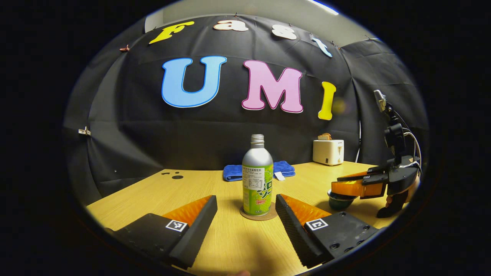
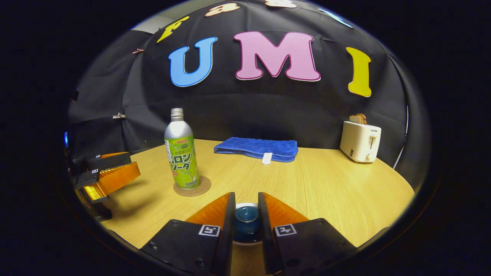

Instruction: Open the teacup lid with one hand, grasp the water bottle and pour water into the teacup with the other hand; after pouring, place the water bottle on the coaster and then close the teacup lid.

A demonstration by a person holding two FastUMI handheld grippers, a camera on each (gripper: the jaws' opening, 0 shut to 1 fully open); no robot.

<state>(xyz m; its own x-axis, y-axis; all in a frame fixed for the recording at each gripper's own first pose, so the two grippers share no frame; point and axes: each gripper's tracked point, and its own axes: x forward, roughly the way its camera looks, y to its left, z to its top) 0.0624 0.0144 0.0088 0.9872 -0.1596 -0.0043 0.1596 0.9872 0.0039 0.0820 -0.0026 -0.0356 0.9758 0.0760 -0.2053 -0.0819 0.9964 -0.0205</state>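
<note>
Right gripper (image 2: 246, 218) pinches the lid knob (image 2: 246, 214) of one teacup (image 2: 245, 230), nearest. Left gripper (image 1: 245, 214) is spread wide, touching nothing. One bottle (image 1: 257, 180) stands upright on one coaster (image 1: 268, 216) (mid-table). Far: one blue towel (image 2: 257, 147), one toaster (image 2: 360, 141).

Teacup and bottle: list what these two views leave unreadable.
- Teacup, right gripper view: the right tongs flank the lid; whether the fingers press it cannot be told, and they hide the cup body.
- Teacup, left gripper view: mostly hidden behind the right tongs.
- Water bottle: opaque, so its fill level is unseen; it stands on the coaster between the open left tongs.
- Left tongs, right gripper view: cut off at the edge.
</note>
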